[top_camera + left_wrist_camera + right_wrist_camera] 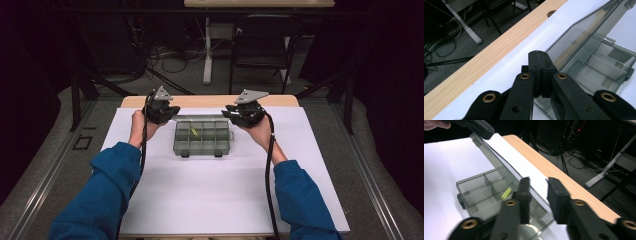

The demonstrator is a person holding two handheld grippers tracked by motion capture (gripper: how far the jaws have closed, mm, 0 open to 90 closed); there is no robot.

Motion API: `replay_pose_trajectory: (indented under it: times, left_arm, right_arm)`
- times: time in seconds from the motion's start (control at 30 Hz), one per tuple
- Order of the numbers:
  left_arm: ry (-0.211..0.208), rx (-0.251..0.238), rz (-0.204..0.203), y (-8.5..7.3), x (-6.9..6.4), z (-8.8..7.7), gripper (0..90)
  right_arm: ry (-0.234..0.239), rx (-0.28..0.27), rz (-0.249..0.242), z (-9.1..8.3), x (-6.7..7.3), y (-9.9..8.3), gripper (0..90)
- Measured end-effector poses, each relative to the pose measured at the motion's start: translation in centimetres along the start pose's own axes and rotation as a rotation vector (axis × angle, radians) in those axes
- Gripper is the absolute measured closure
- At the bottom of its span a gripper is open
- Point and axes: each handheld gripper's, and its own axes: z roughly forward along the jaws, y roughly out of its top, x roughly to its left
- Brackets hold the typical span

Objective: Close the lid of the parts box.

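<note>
My left gripper (539, 56) has its jaws pressed together, and I cannot tell whether they pinch the edge of the raised clear lid (584, 35) just beside them. My right gripper (537, 182) stands parted, holding nothing, its jaws astride the lid's other end. Below and between both grippers sits the smoky divided box (202, 137) on the white counter (210, 195), a yellow-green piece (506, 193) in one compartment. I read no writing or brand anywhere.
</note>
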Motion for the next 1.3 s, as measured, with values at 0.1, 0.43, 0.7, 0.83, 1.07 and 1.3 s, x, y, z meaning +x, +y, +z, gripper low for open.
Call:
replay_pose_trajectory:
  times: [0.1,0.43,0.7,0.83,1.07,1.3]
  left_arm:
    - [-0.009,-0.005,0.001,-0.7,-0.4,0.1,90.0]
    - [-0.035,0.004,0.017,-2.6,-1.8,0.5,90.0]
    - [-0.043,0.023,0.025,-4.3,-2.7,1.3,90.0]
    - [-0.044,0.035,0.030,-4.9,-2.9,1.5,90.0]
    - [-0.045,0.045,0.034,-5.7,-3.2,1.9,90.0]
    - [-0.044,0.059,0.032,-6.3,-3.4,2.5,90.0]
  right_arm:
    - [0.006,0.021,-0.007,0.4,0.5,-0.3,79.9]
    - [0.013,0.070,-0.009,1.7,1.9,-1.7,86.5]
    - [0.026,0.111,-0.004,2.7,2.9,-3.4,88.4]
    - [0.029,0.123,0.001,2.9,3.3,-4.0,88.9]
    - [0.024,0.141,0.009,3.3,3.7,-4.8,89.7]
    - [0.035,0.155,0.028,3.6,3.8,-5.9,89.7]
